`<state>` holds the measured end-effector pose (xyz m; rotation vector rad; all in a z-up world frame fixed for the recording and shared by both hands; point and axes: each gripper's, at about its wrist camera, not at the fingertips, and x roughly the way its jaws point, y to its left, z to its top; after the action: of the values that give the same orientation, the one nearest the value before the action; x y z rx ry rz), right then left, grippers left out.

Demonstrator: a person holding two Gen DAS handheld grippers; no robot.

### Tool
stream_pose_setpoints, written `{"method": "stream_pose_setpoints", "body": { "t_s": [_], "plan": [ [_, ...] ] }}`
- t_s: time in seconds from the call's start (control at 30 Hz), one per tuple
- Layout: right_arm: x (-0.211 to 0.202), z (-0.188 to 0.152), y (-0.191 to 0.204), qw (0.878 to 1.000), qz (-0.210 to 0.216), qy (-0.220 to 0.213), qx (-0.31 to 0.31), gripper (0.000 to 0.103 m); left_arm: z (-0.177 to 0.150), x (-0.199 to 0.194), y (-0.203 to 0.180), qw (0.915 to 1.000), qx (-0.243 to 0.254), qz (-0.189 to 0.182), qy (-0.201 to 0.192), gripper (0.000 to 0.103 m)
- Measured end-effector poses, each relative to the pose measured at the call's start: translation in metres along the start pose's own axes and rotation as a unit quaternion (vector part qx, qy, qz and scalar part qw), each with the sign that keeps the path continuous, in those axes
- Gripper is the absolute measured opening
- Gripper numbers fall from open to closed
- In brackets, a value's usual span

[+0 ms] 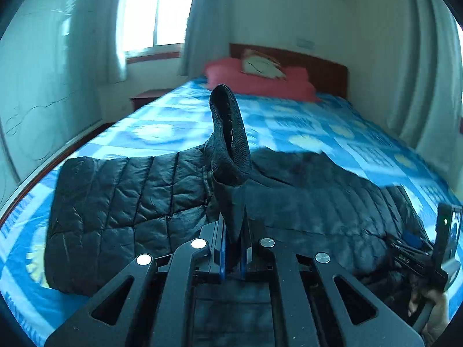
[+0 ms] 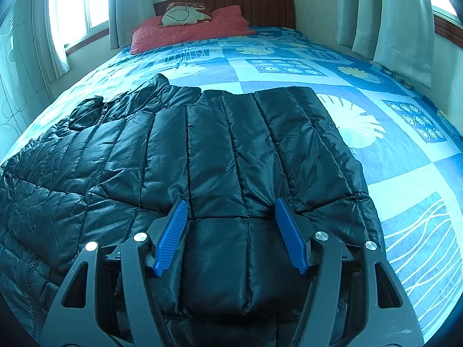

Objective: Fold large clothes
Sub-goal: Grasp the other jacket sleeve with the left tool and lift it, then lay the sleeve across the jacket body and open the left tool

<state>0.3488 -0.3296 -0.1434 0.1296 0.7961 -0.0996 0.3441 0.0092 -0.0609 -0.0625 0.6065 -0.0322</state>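
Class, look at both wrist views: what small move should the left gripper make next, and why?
Probably carry the sleeve cuff across and lay it on the jacket body. The left gripper is shut on the sleeve with the cuff standing up above the bed, while the right gripper rests open on the flat jacket.

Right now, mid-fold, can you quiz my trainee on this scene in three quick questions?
1. True or false: the left gripper is shut on the jacket's cuff.
2. What lies under the open right gripper: (a) jacket, (b) pillow, (c) bare bedspread?
3. What colour is the blanket by the headboard?

Key: 1 true; 2 a; 3 red.
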Motion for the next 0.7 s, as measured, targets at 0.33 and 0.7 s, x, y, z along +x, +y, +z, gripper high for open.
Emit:
{"method": "stream_pose_setpoints", "body": {
  "t_s": [0.33, 0.7],
  "plan": [
    [0.0, -0.001, 0.0, 1.0, 0.0, -0.001, 0.001, 0.063, -0.037, 0.05, -0.095, 0.9941, 0.058, -0.049, 0.078, 0.009],
    [-0.002, -0.001, 0.001, 1.0, 0.004, 0.0, 0.004, 0.064, -0.048, 0.021, -0.114, 0.9915, 0.084, -0.077, 0.063, 0.079]
  ]
}}
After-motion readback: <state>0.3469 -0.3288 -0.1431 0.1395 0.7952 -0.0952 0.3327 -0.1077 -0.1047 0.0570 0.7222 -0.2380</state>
